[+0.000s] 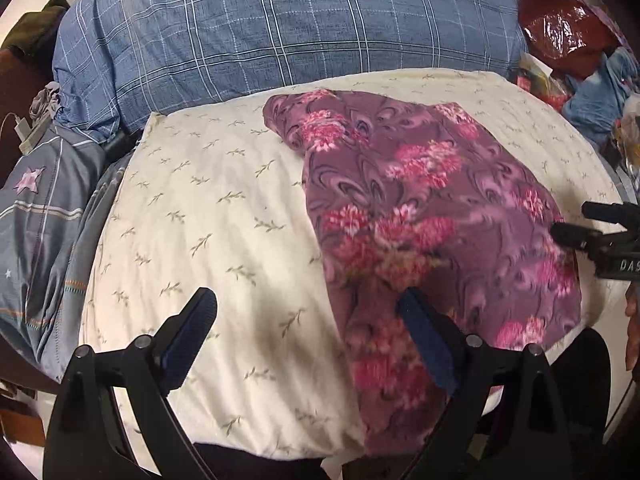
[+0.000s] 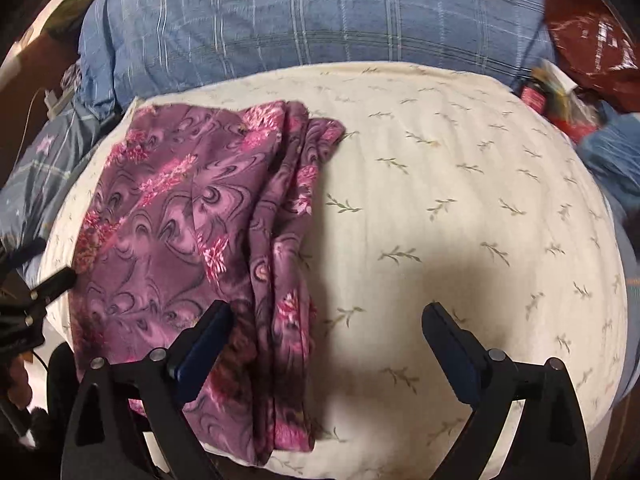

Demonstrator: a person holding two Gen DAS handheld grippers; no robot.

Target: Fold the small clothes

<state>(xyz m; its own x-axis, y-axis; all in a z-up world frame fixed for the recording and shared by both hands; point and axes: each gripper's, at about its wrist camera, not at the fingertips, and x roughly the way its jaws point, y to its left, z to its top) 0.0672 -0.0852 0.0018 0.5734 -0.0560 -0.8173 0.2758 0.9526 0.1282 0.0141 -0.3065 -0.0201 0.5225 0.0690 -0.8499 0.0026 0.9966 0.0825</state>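
A purple garment with pink flowers (image 1: 432, 208) lies folded on a cream leaf-print cushion (image 1: 208, 208). My left gripper (image 1: 306, 298) is open above the cushion's near side. Its right finger hangs over the garment's left edge and its left finger over bare cushion, with nothing gripped. In the right wrist view the garment (image 2: 192, 216) sits on the left half of the cushion (image 2: 460, 208), layered edges along its right side. My right gripper (image 2: 327, 309) is open, its left finger over those edges and its right finger over bare cushion. Each gripper shows at the edge of the other's view: right gripper (image 1: 572, 220), left gripper (image 2: 44, 264).
Blue plaid bedding (image 1: 280, 28) bulges behind the cushion. A dark red plastic bag (image 1: 560, 24) and mixed clutter sit at the back right. Grey star-print bedding (image 1: 40, 200) and a white charger (image 1: 24, 132) lie to the left. A person's hand (image 1: 632, 320) shows at the right edge.
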